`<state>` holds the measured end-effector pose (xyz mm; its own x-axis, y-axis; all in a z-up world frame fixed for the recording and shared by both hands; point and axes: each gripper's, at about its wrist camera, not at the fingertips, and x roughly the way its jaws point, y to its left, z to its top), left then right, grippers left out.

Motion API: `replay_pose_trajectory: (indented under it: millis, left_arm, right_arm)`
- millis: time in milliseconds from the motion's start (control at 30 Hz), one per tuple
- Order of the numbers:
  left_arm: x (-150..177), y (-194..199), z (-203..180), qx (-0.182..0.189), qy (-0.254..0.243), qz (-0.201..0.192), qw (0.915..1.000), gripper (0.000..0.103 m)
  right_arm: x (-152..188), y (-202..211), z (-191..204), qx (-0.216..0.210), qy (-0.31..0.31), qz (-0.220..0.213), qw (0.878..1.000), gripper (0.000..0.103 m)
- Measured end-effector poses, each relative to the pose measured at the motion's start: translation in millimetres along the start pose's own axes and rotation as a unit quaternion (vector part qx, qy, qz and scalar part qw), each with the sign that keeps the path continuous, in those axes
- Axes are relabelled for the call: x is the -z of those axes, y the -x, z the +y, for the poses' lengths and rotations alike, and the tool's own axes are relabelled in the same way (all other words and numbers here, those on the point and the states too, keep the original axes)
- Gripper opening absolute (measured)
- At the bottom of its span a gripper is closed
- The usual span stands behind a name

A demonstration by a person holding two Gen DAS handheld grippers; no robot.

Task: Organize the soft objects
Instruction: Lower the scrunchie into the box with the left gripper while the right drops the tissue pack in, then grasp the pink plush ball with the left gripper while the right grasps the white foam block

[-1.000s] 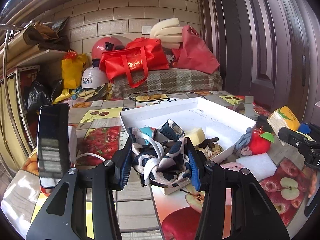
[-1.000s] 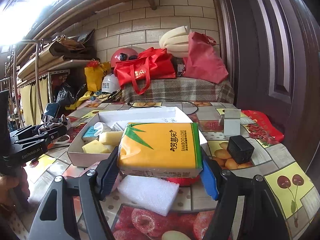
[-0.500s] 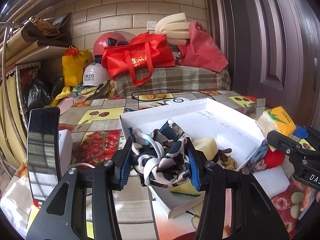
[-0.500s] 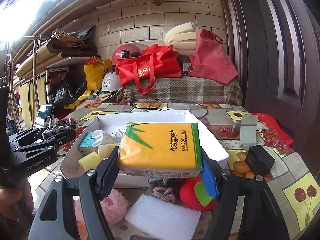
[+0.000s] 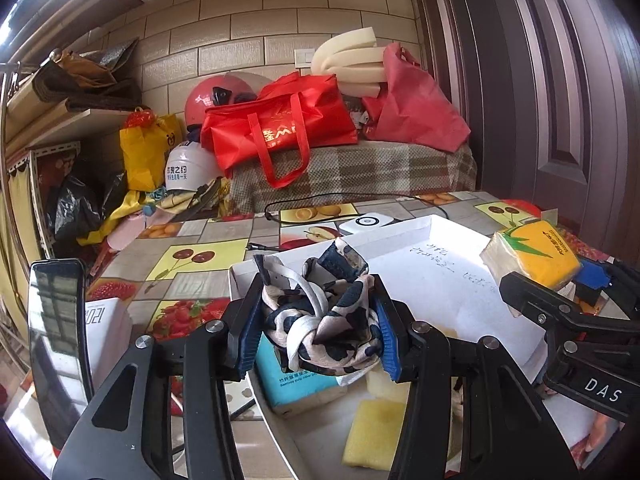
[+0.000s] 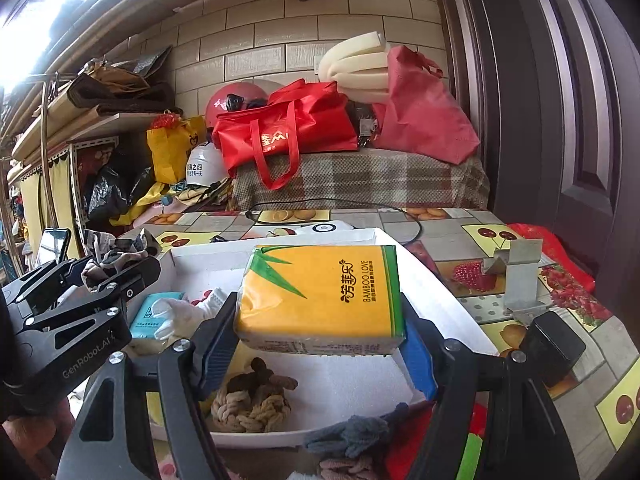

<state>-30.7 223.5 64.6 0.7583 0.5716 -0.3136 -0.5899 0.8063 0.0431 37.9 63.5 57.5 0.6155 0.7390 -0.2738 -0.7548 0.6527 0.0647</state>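
Over the white box (image 5: 440, 236), the knotted patterned scarf (image 5: 320, 316) sits pinched between the blue pads of the left tool (image 5: 316, 332), held clear above the box's near left corner. Right tool (image 6: 316, 332) pinches the yellow tissue pack (image 6: 320, 292) by its two ends, the pack level and above the middle of the same box; in the left view that pack shows at the far right over the box's right rim.

Box contents below the scarf: blue tissue pack (image 5: 296, 380) against the left wall, yellow sponge (image 5: 374, 432) nearer the camera. Right view adds a white glove (image 6: 180, 312) lying on the blue pack and a braided rope knot (image 6: 252, 400) on the box floor under the yellow pack.

Outside the box, at the near rim: grey knitted piece (image 6: 352, 432) and something red beside it, partly hidden by the tool's finger. Black block (image 6: 552, 344) and grey bracket (image 6: 516, 276) stand on the desk (image 6: 452, 232) right of the box, apart from it. Phone (image 5: 56, 340) upright at the left edge. Black cable (image 5: 340, 200) runs behind the box.
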Motion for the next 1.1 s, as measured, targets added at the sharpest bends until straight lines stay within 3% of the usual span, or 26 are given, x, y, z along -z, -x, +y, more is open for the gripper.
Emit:
replay_pose_trajectory:
  millis: [100, 300, 433, 500, 700, 800, 1100]
  left_arm:
    - [-1, -12, 0, 0.005, -0.002, 0.029, 0.9996, 0.048]
    - [-1, -16, -4, 0.007, -0.007, 0.036, 0.9993, 0.048]
    - [-1, -17, -5, -0.003, -0.01, 0.042, 0.999, 0.056]
    - [-1, -15, -5, -0.013, -0.012, 0.036, 0.9992, 0.071]
    - [-1, -9, 7, -0.045, 0.014, 0.021, 0.9987, 0.102]
    - [0, -8, 11, -0.049, 0.025, 0.019, 0.9983, 0.103]
    - [-1, -4, 13, -0.052, 0.032, 0.005, 0.9981, 0.103]
  right_arm:
    - [-1, -6, 1, 0.003, 0.0, 0.008, 1.0, 0.073]
    - [-4, -14, 3, 0.004, 0.003, 0.02, 1.0, 0.073]
    - [-4, -16, 3, 0.005, 0.001, 0.026, 1.0, 0.074]
    - [-4, -18, 3, 0.004, 0.001, 0.031, 1.0, 0.079]
    - [-5, -11, 2, 0.015, 0.001, 0.012, 1.0, 0.087]
    - [-5, -11, 2, 0.022, -0.002, 0.011, 1.0, 0.103]
    - [-5, -6, 6, 0.029, 0.013, -0.005, 0.999, 0.103]
